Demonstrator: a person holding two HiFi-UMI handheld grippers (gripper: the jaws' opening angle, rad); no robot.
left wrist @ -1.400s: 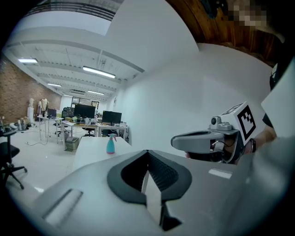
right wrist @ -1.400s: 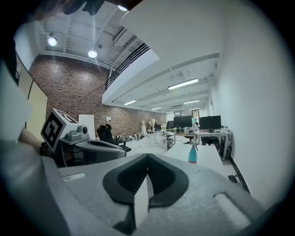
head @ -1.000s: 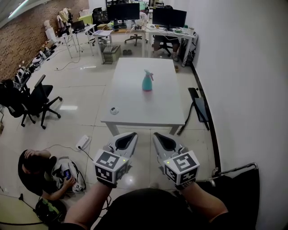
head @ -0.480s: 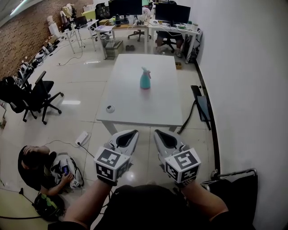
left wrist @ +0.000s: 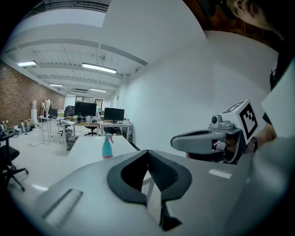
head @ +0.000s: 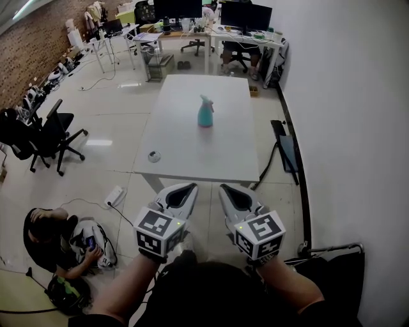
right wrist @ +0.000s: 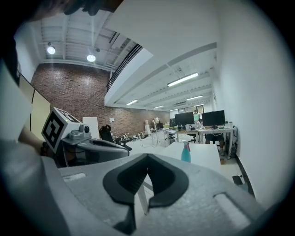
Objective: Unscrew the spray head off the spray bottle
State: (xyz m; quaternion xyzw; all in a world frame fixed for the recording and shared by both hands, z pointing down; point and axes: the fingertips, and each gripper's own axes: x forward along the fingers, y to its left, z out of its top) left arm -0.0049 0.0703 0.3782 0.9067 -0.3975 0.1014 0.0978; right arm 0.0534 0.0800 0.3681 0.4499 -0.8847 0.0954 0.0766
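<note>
Both jaw pairs closed, empty: left gripper (head: pixel 184 191), right gripper (head: pixel 228 191), well short of long white table (head: pixel 192 163). Teal plastic spray bottle (head: pixel 205 115), pink spray head (head: pixel 204 99), stands upright mid-table. Step closer, open jaws early; clamp body, twist head.

This is an open-plan office with something of a workshop about it. In the head view, desks (head: pixel 238 37) carrying dark monitors (head: pixel 246 14) line the far end at 12 o'clock. A black rolling office chair (head: pixel 48 137) stands at 9 o'clock. A bare brick wall (head: pixel 32 45) runs along 10 o'clock, with cluttered benches (head: pixel 59 73) at its foot. The floor (head: pixel 108 121) is glossy pale tile, and a plain white table (head: pixel 192 159) stands mid-room. The left gripper view shows strip lights (left wrist: pixel 98 68) on a beamed white ceiling.
</note>
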